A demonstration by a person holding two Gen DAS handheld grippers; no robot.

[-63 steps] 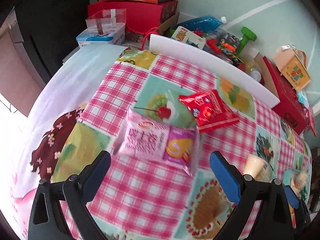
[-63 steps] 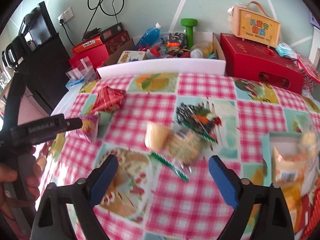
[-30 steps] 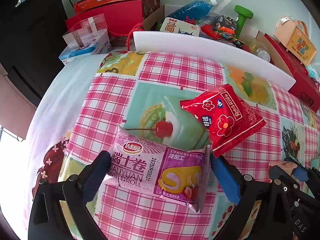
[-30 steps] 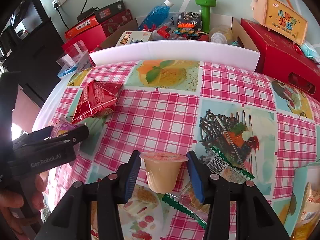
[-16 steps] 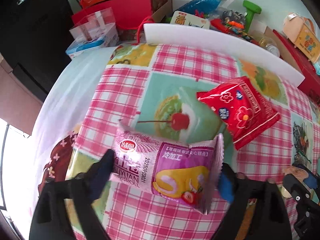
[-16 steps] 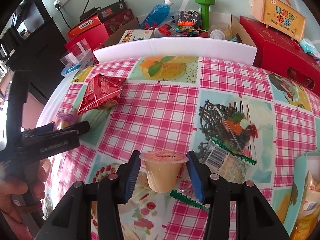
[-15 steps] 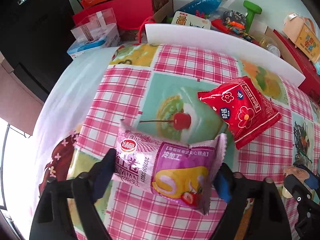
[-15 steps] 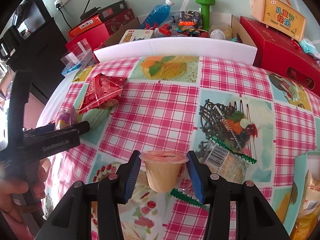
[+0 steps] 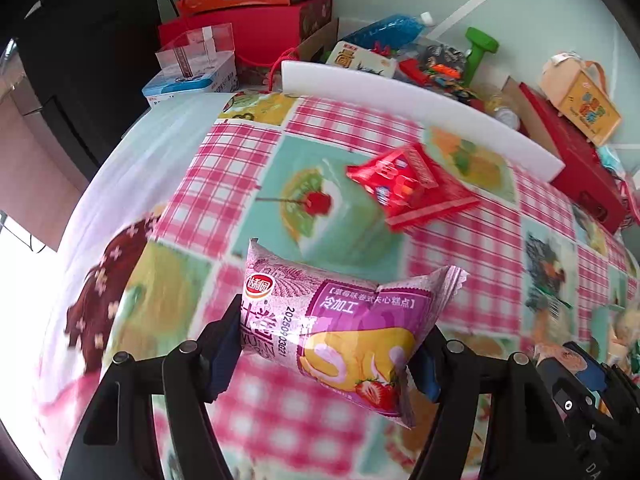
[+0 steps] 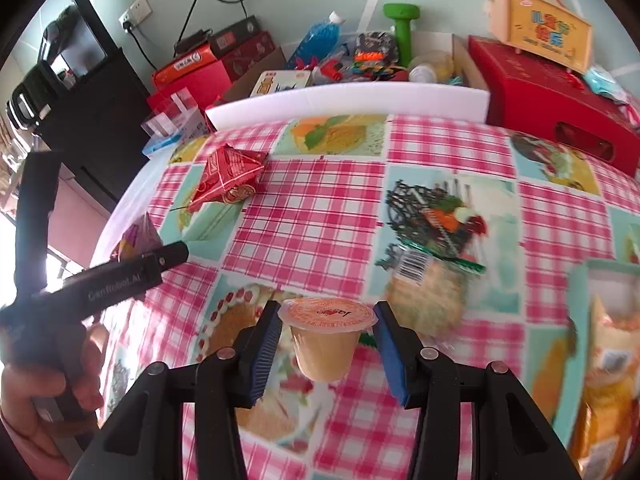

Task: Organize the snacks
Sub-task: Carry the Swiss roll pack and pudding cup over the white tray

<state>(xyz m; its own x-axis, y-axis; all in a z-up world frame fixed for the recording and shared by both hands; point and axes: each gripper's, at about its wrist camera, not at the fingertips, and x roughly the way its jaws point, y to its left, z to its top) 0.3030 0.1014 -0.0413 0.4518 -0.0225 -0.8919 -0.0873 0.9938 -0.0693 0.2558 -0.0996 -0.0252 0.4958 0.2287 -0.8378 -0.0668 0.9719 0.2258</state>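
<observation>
A tabletop is covered by a glossy pink-checked cloth printed with dessert pictures, bounded at the far edge by a white foam strip. Above it a pink and purple cake-roll packet, crinkled foil printed with "冷加工", "20250903", a yellow roll and a strawberry, is clamped between the fingers of the left gripper. A puffy red snack bag lies flat beyond it. A small orange jelly cup, its sealed film lid bearing a red mark, is pinched at its rim by the right gripper.
</observation>
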